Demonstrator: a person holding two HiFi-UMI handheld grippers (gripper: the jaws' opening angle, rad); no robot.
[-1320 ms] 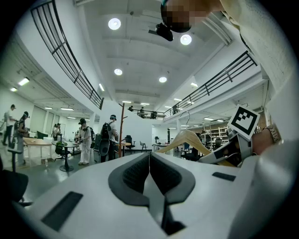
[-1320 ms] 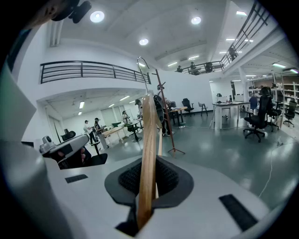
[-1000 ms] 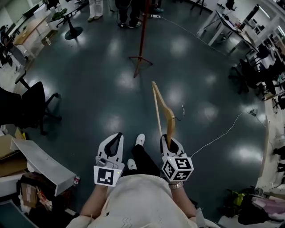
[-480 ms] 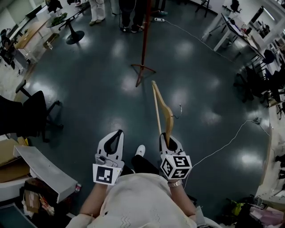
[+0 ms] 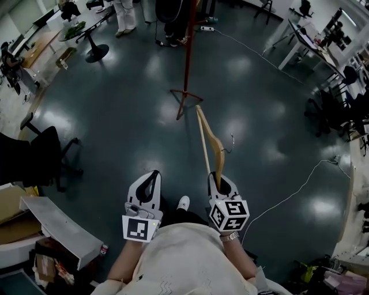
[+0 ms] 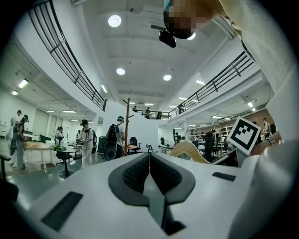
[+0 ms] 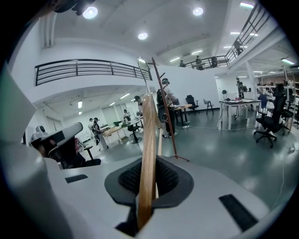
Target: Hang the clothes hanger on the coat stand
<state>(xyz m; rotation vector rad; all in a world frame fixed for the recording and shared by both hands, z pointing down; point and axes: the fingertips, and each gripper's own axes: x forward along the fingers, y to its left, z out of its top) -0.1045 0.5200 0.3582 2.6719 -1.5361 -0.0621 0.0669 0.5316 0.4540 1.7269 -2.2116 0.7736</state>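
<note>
A wooden clothes hanger (image 5: 209,143) with a metal hook (image 5: 232,142) sticks forward from my right gripper (image 5: 219,183), which is shut on one end of it. In the right gripper view the hanger (image 7: 148,154) rises between the jaws. The dark red coat stand (image 5: 187,55) stands on the floor ahead, its feet (image 5: 185,99) just beyond the hanger's far tip; it also shows in the right gripper view as the coat stand (image 7: 166,105). My left gripper (image 5: 149,185) is shut and holds nothing. In the left gripper view the coat stand (image 6: 126,126) is far off.
Black office chair (image 5: 43,144) at the left, a grey shelf (image 5: 57,219) and boxes near the lower left. A white cable (image 5: 288,178) runs across the floor on the right. Desks (image 5: 305,40) and chairs stand at the back right. People (image 5: 124,11) stand beyond the stand.
The coat stand's base has drawn closer to me and to the hanger's tip as I walk forward. Both grippers keep their pose and hold.
</note>
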